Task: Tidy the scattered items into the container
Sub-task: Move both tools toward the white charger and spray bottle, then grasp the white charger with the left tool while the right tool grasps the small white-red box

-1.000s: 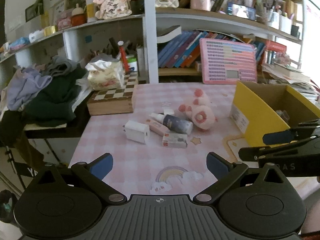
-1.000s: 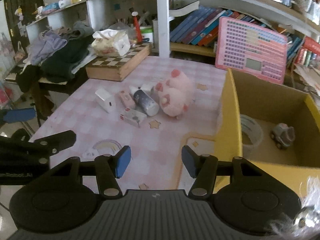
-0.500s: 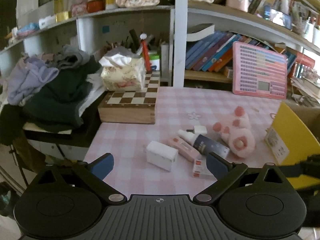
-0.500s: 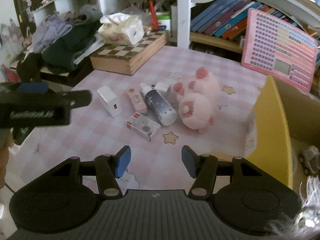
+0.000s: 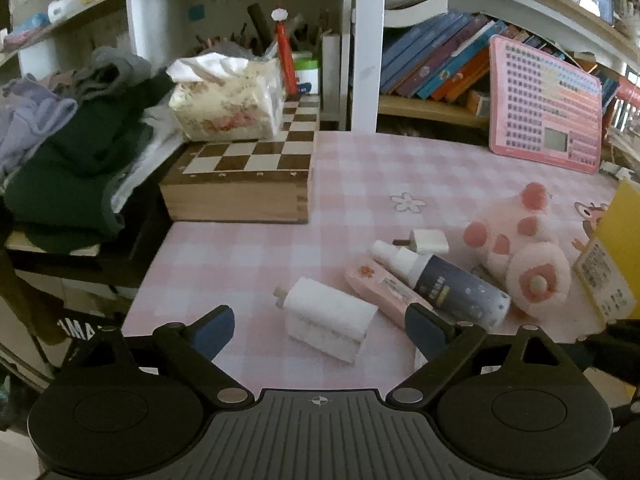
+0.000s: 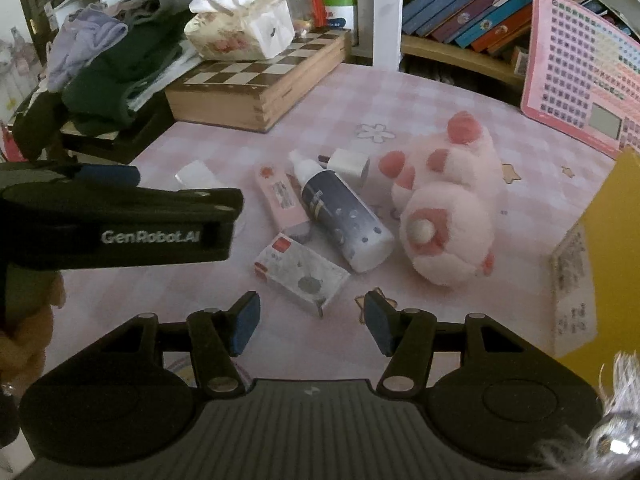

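Nearest me, both claws hang low over the near edge of the pink checked table (image 5: 248, 248), each spread wide w/ nothing between the pads. The left gripper (image 5: 318, 330) is lined up on the white charger block (image 5: 326, 318), which sits right btwn its blue tips, prongs pointing far-left. The right gripper (image 6: 312, 324) hovers just short of the small white carton (image 6: 300, 274), red mark on its end; that carton lies askew, one corner toward the claw.

A bit further: pink tube (image 6: 280, 198) and dark spray bottle (image 6: 344, 222) lie side by side, touching or nearly so, w/ a second small white plug (image 6: 348, 162) just beyond the bottle's cap. Right of those, the pink plush (image 6: 444, 208) flopped on its side. The yellow box (image 6: 608, 248), i.e. the container, stands at the right edge, label facing the pile; its inside isn't visible from here. Far left, a chessboard case (image 5: 240, 178) w/ a tissue pack (image 5: 228, 100) on top; shelves of books behind.

Risks, as I judge it: the two claws are close together, so if both go down at once they could knock each other. The carton's skewed, so a bite across the corners may twist it out. The bottle's round and could roll if the tube beside it gets nudged. The charger's smooth sides might slip from a shallow pinch. And the box wall is tall, so a low carry could clip its rim.
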The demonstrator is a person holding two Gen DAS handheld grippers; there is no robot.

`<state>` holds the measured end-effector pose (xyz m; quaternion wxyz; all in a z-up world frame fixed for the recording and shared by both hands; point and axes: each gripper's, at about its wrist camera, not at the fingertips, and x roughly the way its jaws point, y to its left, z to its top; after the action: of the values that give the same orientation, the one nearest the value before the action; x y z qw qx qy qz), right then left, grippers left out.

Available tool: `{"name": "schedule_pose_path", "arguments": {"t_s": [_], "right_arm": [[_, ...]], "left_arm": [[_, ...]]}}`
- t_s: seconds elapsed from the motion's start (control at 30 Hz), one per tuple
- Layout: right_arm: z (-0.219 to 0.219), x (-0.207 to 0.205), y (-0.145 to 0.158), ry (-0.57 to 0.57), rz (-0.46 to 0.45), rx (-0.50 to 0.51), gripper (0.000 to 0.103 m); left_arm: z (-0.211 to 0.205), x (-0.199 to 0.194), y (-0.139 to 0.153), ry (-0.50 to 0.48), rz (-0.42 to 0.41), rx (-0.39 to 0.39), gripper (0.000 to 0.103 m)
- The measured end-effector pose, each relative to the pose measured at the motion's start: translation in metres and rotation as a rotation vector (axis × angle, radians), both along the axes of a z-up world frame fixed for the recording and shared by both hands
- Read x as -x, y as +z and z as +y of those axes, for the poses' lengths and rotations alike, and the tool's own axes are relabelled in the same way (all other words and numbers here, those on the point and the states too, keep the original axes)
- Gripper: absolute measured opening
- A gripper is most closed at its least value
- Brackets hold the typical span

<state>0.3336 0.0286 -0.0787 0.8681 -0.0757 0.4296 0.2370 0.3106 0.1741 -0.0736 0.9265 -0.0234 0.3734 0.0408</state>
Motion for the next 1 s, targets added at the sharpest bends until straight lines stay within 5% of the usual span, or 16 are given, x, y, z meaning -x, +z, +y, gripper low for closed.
{"name": "schedule_pose_path", "arguments": {"t_s": [0.17, 0.33, 0.63, 1.0], "right_arm": [[0.007, -0.012, -0.010, -0.008, 0.010, -0.003, 0.057], [0.011, -0.017, -0.013, -0.008, -0.011, -0.010, 0.062], [0.020, -0.017, -0.015, 0.017, -0.044, 0.011, 0.065], [0.017, -0.013, -0.012, 0.071, -0.035, 0.011, 0.056]], "left_arm": [[0.004, -0.016, -0.009, 0.010, 0.019, 0.018, 0.086], [0.008, -0.025, -0.017, 0.012, 0.043, 0.047, 0.067], [0.011, -0.023, -0.017, 0.029, 0.048, 0.062, 0.066], [0.013, -0.006, -0.001, 0.027, 0.037, 0.088, 0.066]]}}
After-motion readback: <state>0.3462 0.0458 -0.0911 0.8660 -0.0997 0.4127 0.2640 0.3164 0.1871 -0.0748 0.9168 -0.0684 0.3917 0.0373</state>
